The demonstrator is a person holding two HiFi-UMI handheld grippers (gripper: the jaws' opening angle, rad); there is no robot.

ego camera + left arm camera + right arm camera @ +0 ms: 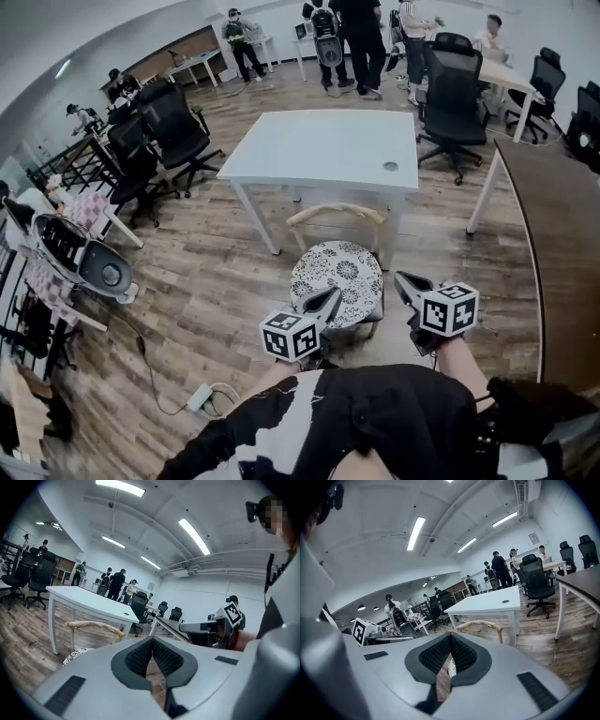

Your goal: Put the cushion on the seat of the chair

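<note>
A round cushion [339, 274] with a black-and-white flower pattern lies on the seat of a small chair, in front of its pale wooden backrest [337, 214]. My left gripper [328, 300] is shut and empty, its tips at the cushion's near left edge. My right gripper [403, 283] is also shut and empty, just off the cushion's right edge. In the left gripper view, the cushion [74, 656] peeks out low on the left under the backrest [93, 626], beyond the shut left gripper [152, 641]. The right gripper view shows the backrest [480, 624] beyond the shut right gripper [450, 637].
A white table [323, 150] stands right behind the chair. A dark brown table [562, 234] runs along the right. Black office chairs [173, 131] and a grey stroller-like seat [80, 258] stand at the left. A power strip [199, 398] lies on the wooden floor. Several people stand at the back.
</note>
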